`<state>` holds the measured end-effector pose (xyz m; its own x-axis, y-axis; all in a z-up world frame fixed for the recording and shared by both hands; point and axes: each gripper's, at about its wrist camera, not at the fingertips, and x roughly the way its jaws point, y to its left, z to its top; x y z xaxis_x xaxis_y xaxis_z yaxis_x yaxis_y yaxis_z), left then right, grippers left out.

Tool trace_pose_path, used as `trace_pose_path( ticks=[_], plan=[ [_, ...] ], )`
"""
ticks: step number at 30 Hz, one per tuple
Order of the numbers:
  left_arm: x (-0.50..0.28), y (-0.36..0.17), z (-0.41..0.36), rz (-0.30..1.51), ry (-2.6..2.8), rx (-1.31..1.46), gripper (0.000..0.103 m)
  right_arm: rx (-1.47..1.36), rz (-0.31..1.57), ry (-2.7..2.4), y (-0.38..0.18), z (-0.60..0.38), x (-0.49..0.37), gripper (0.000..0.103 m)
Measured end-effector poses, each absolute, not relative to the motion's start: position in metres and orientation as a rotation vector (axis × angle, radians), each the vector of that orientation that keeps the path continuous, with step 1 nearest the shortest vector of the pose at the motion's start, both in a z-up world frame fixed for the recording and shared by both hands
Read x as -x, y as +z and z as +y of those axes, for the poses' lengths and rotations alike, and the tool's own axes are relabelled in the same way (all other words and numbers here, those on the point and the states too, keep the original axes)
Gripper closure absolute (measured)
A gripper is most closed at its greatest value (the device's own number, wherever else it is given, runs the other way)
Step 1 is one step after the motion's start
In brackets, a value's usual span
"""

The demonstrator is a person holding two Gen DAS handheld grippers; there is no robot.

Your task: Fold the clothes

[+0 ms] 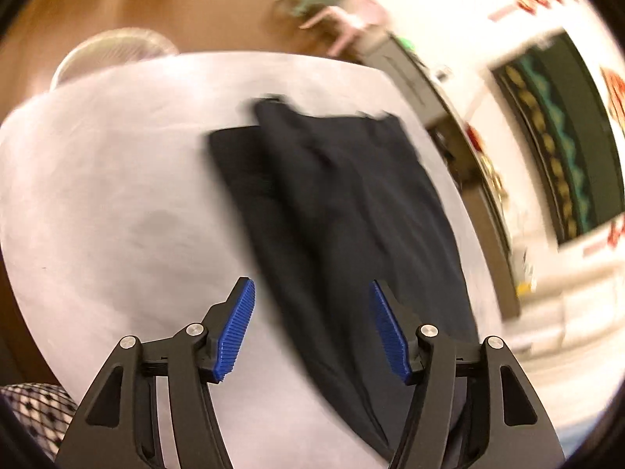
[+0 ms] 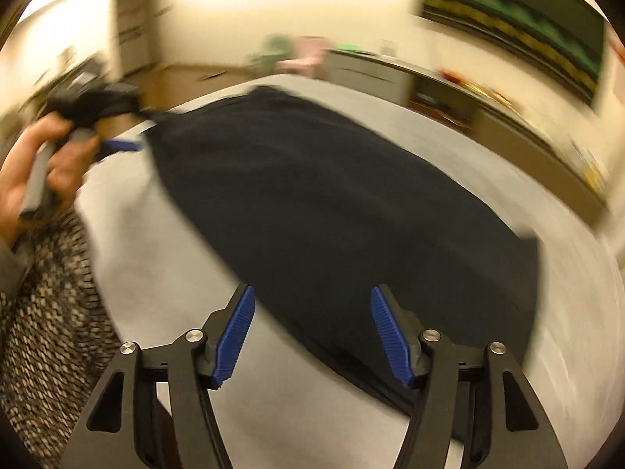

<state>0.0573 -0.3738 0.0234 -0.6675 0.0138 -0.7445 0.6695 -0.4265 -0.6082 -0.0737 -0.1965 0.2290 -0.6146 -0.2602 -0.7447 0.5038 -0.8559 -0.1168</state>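
A dark navy garment point(image 1: 343, 211) lies folded lengthwise on a white-covered table point(image 1: 117, 195). It also shows in the right wrist view point(image 2: 332, 215), stretched from far left to near right. My left gripper point(image 1: 312, 328) is open and empty, just above the garment's near end. My right gripper point(image 2: 312, 336) is open and empty over the garment's near edge. In the right wrist view the left gripper point(image 2: 117, 144), held in a hand, is by the garment's far left end. Both views are blurred by motion.
The person's patterned clothing point(image 2: 50, 312) is at the table's left edge. A white fan point(image 1: 113, 51) stands beyond the table. A low cabinet point(image 2: 367, 70) and a dark wall hanging point(image 2: 519, 27) line the far wall.
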Motion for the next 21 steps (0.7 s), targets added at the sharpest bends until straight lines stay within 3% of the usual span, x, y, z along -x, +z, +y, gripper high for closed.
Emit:
trace_pose_path(
  ticks=[4,12,13,14,15,21],
  plan=[
    [-0.076,0.002,-0.399,1.607,-2.055,-0.929,0.034,-0.995,0.615,-2.321,0.219,-0.284,0.112,0.036],
    [-0.052,-0.019,-0.425,1.727,-2.089,-0.908,0.029,-0.944,0.795,-2.188,0.186,-0.395,0.180,0.038],
    [-0.047,-0.020,-0.428,1.729,-2.096,-0.912,0.028,-0.954,0.791,-2.185,0.183,-0.398,0.188,0.042],
    [-0.045,-0.019,-0.430,1.713,-2.106,-0.923,0.028,-0.965,0.787,-2.182,0.180,-0.402,0.197,0.066],
    [-0.043,-0.018,-0.432,1.696,-2.116,-0.934,0.028,-0.976,0.780,-2.183,0.179,-0.405,0.204,0.097],
    [-0.023,-0.003,-0.435,1.552,-2.136,-1.008,0.027,-1.005,0.581,-2.203,0.203,-0.393,0.222,0.100]
  ],
)
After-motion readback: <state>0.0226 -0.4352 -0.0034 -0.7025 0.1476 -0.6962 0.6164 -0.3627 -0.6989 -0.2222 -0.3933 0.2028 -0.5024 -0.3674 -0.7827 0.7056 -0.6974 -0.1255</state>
